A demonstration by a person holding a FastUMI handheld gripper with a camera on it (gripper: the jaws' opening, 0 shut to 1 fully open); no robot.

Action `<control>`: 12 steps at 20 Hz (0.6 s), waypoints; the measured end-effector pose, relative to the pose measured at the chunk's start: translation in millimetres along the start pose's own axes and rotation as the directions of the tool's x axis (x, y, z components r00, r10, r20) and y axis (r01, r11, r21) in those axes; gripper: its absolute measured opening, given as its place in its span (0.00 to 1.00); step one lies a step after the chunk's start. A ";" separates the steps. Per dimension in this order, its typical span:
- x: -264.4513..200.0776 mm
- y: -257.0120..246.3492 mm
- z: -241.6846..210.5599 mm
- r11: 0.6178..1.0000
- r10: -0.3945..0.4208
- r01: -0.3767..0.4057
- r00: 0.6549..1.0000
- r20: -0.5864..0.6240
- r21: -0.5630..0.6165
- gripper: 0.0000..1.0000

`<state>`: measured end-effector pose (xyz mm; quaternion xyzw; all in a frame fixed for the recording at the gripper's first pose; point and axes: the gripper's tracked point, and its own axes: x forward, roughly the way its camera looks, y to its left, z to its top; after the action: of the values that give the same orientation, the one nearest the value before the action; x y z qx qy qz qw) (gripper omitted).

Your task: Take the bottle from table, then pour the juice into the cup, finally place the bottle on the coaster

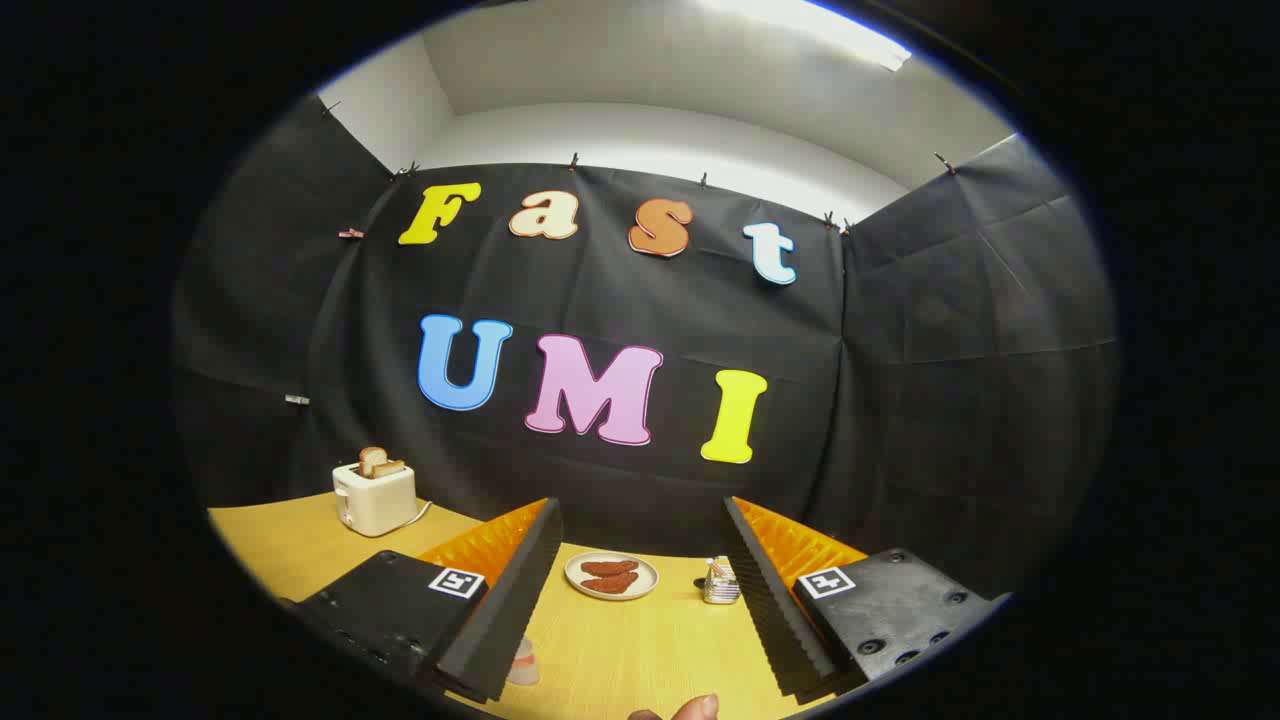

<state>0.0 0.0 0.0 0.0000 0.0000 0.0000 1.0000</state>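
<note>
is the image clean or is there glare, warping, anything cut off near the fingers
In the gripper view, a ceiling light blows out to white overhead; fisheye warping bows the table edge and walls; the toaster and plate look sharp; the open hand-held gripper holds nothing; a pale cup sits half hidden behind one finger.

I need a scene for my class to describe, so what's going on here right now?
A person's hand-held gripper is open and empty above a yellow wooden table. Beyond its black ridged fingers sit a white plate of reddish-brown food and a small shiny container. A cream toaster holding toast stands further off. A pale cup-like thing peeks beside one finger.
</note>
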 end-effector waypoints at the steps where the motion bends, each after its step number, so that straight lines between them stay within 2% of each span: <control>1: 1.7 -0.8 -0.6 1.000 -0.002 0.002 1.000 -0.001 0.002 0.98; 12: 2.3 4.8 -24.6 0.999 0.002 0.002 0.997 -0.084 0.050 0.98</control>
<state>2.3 4.8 -24.6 0.0249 0.0418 0.0002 0.9988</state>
